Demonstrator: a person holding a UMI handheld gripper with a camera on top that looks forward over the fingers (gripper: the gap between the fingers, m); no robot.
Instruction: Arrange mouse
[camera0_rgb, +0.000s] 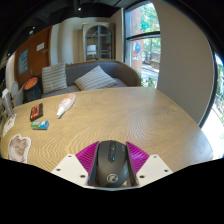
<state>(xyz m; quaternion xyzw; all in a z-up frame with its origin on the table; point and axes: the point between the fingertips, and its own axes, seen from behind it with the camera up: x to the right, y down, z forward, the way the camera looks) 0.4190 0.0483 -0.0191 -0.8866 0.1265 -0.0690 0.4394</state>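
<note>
A round wooden table (120, 115) fills the middle of the frame. At bottom centre, the gripper (111, 163) is closed on a black mouse (111, 162), its 2 pink pads (86, 153) pressing either side. Small items at the left edge are hard to identify.
</note>
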